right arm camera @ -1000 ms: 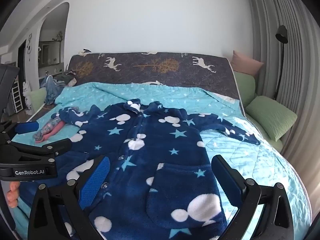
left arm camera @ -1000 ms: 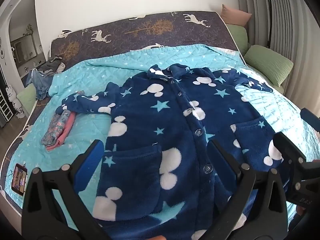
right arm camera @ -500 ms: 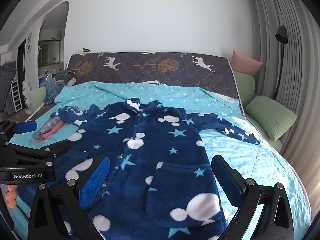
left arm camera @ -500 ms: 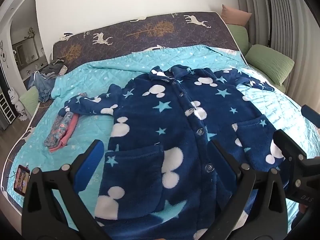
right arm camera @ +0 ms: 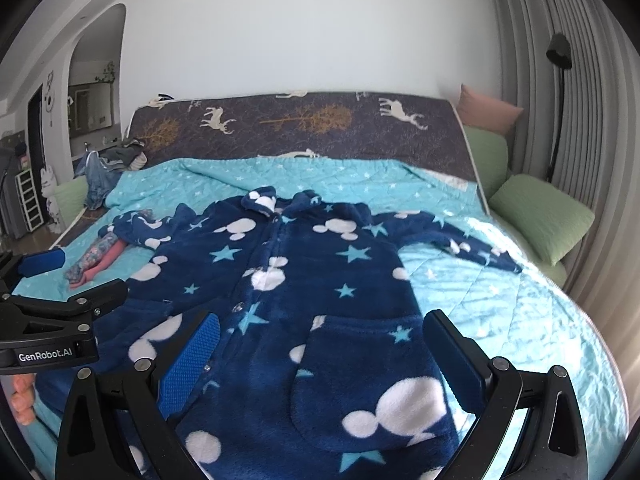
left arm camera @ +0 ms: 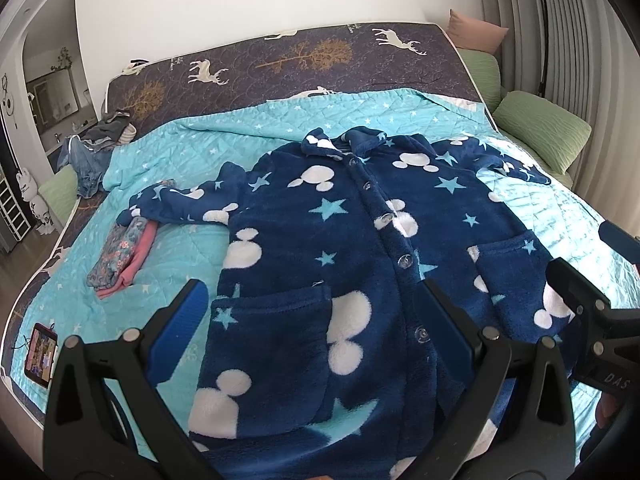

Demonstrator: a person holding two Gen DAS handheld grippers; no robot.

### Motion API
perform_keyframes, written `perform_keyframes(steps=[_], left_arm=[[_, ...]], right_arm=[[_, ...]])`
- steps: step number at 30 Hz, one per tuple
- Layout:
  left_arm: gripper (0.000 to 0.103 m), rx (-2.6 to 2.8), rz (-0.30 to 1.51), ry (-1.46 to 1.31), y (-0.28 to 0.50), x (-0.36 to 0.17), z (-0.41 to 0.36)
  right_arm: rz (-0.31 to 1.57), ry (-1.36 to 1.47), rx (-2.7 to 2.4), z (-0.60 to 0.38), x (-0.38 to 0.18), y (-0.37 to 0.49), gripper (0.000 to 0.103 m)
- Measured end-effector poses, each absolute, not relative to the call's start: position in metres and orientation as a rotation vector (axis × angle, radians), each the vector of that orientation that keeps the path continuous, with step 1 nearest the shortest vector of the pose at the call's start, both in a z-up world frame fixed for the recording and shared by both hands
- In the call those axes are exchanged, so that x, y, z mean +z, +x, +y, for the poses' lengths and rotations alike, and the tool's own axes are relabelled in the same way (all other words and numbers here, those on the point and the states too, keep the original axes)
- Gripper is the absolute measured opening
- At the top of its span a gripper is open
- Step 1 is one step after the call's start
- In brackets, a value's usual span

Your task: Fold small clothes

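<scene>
A navy fleece robe [left arm camera: 340,248] [right arm camera: 304,280] with white mouse heads and blue stars lies flat and buttoned on the turquoise quilt [left arm camera: 184,152] [right arm camera: 500,280], sleeves spread to both sides. My left gripper [left arm camera: 316,312] hangs open above the robe's hem, over the left pocket. My right gripper [right arm camera: 320,344] is open too, above the right pocket. Neither holds anything. The right gripper's fingers [left arm camera: 576,292] show at the right edge of the left wrist view. The left gripper's fingers [right arm camera: 80,296] show at the left edge of the right wrist view.
A folded floral and pink garment [left arm camera: 120,256] [right arm camera: 96,260] lies left of the robe. A phone [left arm camera: 40,354] rests at the bed's near left corner. Loose clothes [left arm camera: 100,140] pile at the far left. Green cushions [left arm camera: 544,132] [right arm camera: 540,216] flank the right side.
Both views have shifted slightly: the robe sits a little higher and further off in frame, as the grippers drew back or tilted a touch. The robe has not moved.
</scene>
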State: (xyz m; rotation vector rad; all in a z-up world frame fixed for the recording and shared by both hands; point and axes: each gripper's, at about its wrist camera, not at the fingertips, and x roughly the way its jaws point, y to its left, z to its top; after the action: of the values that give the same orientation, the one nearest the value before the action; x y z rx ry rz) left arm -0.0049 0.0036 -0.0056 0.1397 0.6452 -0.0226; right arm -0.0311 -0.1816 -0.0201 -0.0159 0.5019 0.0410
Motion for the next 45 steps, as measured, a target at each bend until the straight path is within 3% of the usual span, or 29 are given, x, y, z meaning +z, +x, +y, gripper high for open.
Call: perform_keyframes(steps=[45], left_arm=[[0.102,-0.005,0.672,0.121,0.006,-0.016,0.012]], right_arm=[[0.541,-0.072,-0.031,-0.177,-0.032,-0.019,0.103]])
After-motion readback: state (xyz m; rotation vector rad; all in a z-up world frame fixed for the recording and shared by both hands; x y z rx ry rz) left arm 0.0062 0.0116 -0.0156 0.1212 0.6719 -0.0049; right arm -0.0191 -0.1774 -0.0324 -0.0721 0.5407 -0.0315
